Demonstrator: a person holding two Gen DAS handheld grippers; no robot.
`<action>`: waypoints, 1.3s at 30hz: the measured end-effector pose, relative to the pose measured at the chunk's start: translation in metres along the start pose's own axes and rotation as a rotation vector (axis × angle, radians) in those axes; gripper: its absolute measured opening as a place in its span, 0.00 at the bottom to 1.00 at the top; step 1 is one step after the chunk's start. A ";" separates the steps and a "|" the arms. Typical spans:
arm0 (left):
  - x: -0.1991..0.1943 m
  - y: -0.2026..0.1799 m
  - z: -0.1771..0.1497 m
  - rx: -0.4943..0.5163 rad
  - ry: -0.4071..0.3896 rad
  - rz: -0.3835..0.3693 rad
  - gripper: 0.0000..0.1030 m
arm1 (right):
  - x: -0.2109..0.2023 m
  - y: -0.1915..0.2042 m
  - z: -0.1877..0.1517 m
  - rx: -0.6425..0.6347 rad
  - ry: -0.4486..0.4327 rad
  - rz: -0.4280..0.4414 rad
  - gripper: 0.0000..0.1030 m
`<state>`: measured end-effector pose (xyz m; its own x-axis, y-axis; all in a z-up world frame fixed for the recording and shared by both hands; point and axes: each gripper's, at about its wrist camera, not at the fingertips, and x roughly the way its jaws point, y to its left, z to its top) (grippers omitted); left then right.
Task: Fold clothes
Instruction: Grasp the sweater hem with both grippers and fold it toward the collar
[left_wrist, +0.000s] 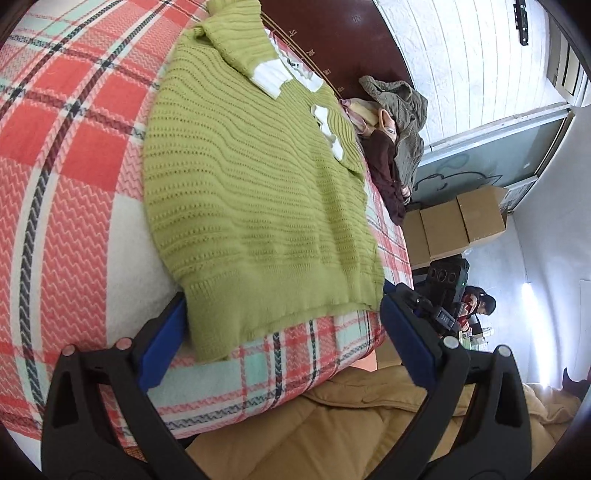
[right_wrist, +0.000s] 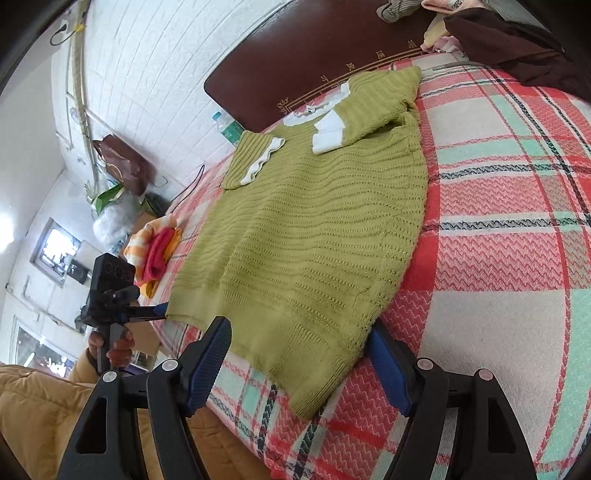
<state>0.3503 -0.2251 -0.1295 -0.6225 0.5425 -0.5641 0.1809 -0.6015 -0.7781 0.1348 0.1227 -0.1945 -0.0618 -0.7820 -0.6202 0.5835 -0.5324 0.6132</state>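
White-brick walls close the room; a bed with a red, white and mint plaid blanket (right_wrist: 498, 229) fills most of it, and the person in a tan padded jacket (left_wrist: 332, 424) stands at its near edge.

Nearest, right gripper (right_wrist: 299, 354): blue-padded jaws spread wide, one on each side of the near corner of the sweater's hem. The pads do not appear to press on the knit; nothing is grasped.

Left gripper (left_wrist: 282, 328): jaws likewise spread wide, straddling the other end of the hem. Hem lies flat between the pads, not pinched. In the right wrist view this gripper appears at the left bed edge, with a hand (right_wrist: 110, 347) on its handle and its tips just beside the hem corner.

Green knit sweater (right_wrist: 314, 236): flat on the blanket, hem toward the person, neck toward the headboard. Both short sleeves are folded in over the chest, white cuffs (right_wrist: 328, 134) showing. White collar at the far end.

Beside the sweater, at the bed's left edge, a small stack of orange and red cloth (right_wrist: 157, 251).

Farther, a dark brown headboard (right_wrist: 314, 55) with gold characters. At the far corner a heap of clothes (left_wrist: 399, 122): grey-green, dark maroon, pale pink.

Beyond the bed, cardboard boxes (left_wrist: 458, 225) by the wall; a brown bag (right_wrist: 122, 162) hangs on the brick.
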 end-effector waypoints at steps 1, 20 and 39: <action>0.002 -0.002 0.000 0.010 0.005 0.005 0.98 | -0.001 -0.001 0.000 0.007 -0.006 0.008 0.75; 0.020 0.007 -0.002 -0.027 -0.017 -0.013 0.42 | 0.006 0.006 -0.005 -0.002 0.009 -0.004 0.57; 0.017 0.007 0.016 -0.053 -0.011 -0.038 0.18 | -0.002 -0.024 0.007 0.206 -0.054 0.150 0.11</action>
<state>0.3292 -0.2292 -0.1400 -0.6378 0.5580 -0.5310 0.1968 -0.5484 -0.8127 0.1158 0.1351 -0.2044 -0.0336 -0.8705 -0.4911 0.4124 -0.4596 0.7865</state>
